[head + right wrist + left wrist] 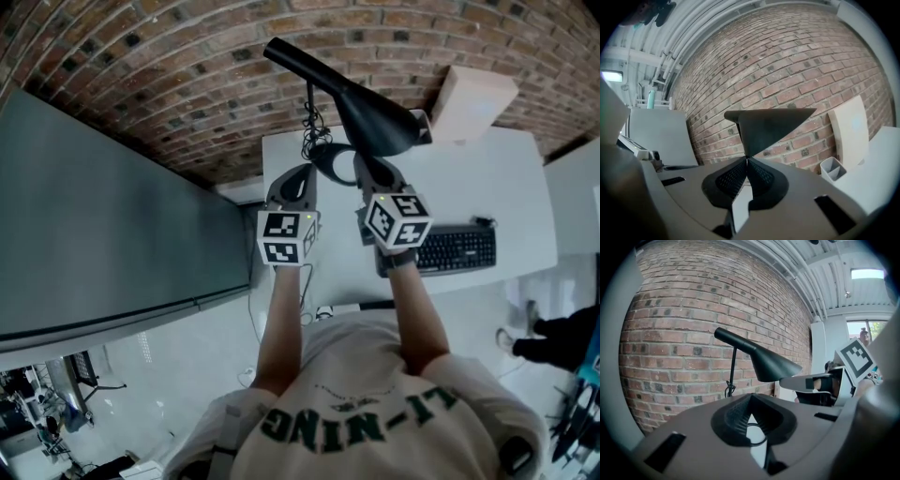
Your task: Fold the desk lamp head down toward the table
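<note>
Lamp position: the black desk lamp stands at the back of the white table [487, 183], close to the brick wall [187, 56]. Its lamp head [375, 117] is raised and juts out over the near side.
Lamp head shape: a smooth matte cone with a long tapered neck, likely thin sheet metal.
Stem and base: a thin straight stem [732, 369] with a knot of cord [729, 389] low on it. It rises from what I read as a dark ring-shaped base [330, 161].
Right gripper [746, 160]: jaws together at the lowest point of the shade. I think they pinch its thin rim, though the metal is too thin for me to see it between the ribbed pads.
Left gripper [751, 404]: jaws together and empty, hovering over the base and short of the stem.
Handling: I judge the head light but stiff, turning only at a tight joint. The painted surface looks slick, so an edge pinch could slide off.
Where to hold: the rim gives the most leverage for pulling down. I'd steady the base or stem with the left, since the lamp may tip.
Nearby: a black keyboard [455, 248] lies on the table to the right.
</note>
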